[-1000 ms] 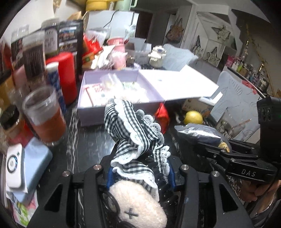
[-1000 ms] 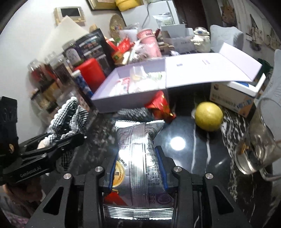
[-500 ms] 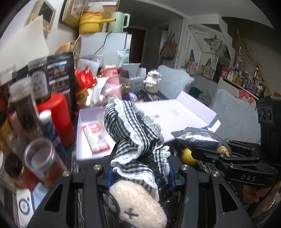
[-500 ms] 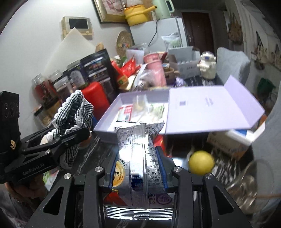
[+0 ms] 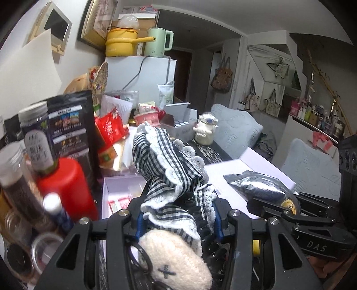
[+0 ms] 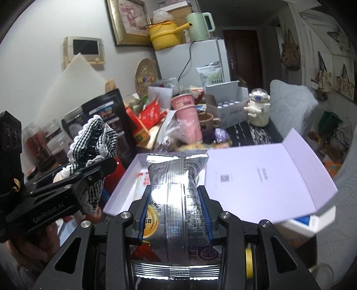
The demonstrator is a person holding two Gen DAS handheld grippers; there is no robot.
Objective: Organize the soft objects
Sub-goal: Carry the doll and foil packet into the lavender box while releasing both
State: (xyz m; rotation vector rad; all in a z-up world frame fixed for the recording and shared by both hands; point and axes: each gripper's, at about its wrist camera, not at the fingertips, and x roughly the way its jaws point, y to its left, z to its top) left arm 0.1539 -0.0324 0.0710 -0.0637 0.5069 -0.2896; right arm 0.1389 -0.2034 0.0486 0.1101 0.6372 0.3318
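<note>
A lived-in home: a small fridge (image 6: 198,60) topped with a yellow pot (image 6: 165,35) and green kettle (image 6: 199,21), a framed picture (image 6: 129,20) on the wall, hanging tote bags (image 5: 273,104), and a snack-cluttered counter (image 6: 252,133).

The right gripper (image 6: 175,214) clamps a silver snack packet (image 6: 176,191) upright between its blue pads, in front of an open lilac box (image 6: 125,189) with its lid (image 6: 263,178) flung right. At left, the left gripper (image 6: 98,169) grips a black-and-white checked cloth (image 6: 93,142).
</note>
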